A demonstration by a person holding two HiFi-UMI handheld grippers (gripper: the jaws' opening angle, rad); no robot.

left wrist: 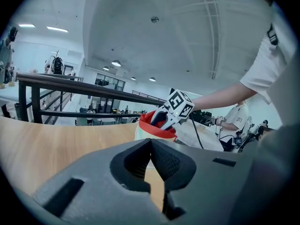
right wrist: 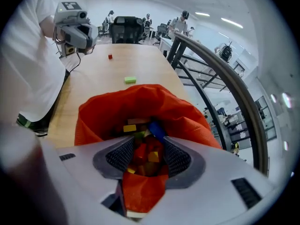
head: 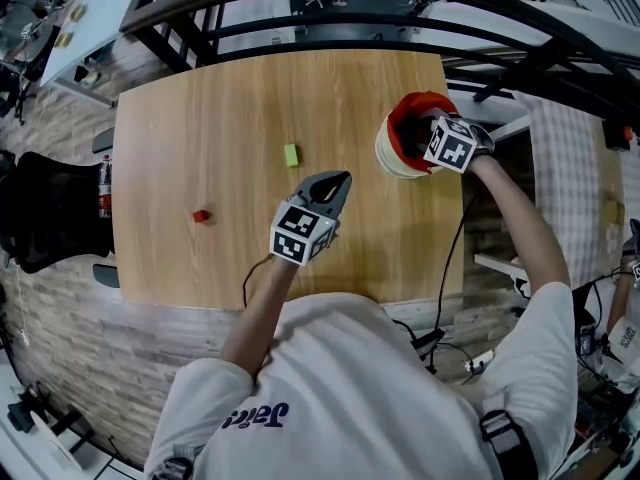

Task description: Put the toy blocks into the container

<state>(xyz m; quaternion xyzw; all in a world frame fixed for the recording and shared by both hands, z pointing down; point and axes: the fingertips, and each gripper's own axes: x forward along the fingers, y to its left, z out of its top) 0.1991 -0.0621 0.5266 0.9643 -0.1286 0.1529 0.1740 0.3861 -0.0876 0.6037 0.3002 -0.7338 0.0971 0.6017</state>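
Observation:
A white container with a red liner (head: 392, 153) stands at the table's right edge, with several coloured blocks (right wrist: 140, 125) inside. My right gripper (head: 418, 128) points down into its mouth, and its jaws (right wrist: 146, 144) are open, with only the loose blocks below showing between them. A green block (head: 291, 154) lies mid-table and a small red block (head: 201, 216) lies further left. My left gripper (head: 343, 178) hovers near the green block, shut with nothing in it (left wrist: 151, 146). In the left gripper view the container (left wrist: 152, 131) and the right gripper (left wrist: 164, 118) are ahead.
The wooden table (head: 200, 128) ends at a black metal railing (head: 300, 23) on the far side. A black office chair (head: 45, 213) stands at the left edge. The person's torso (head: 340, 388) presses against the near edge.

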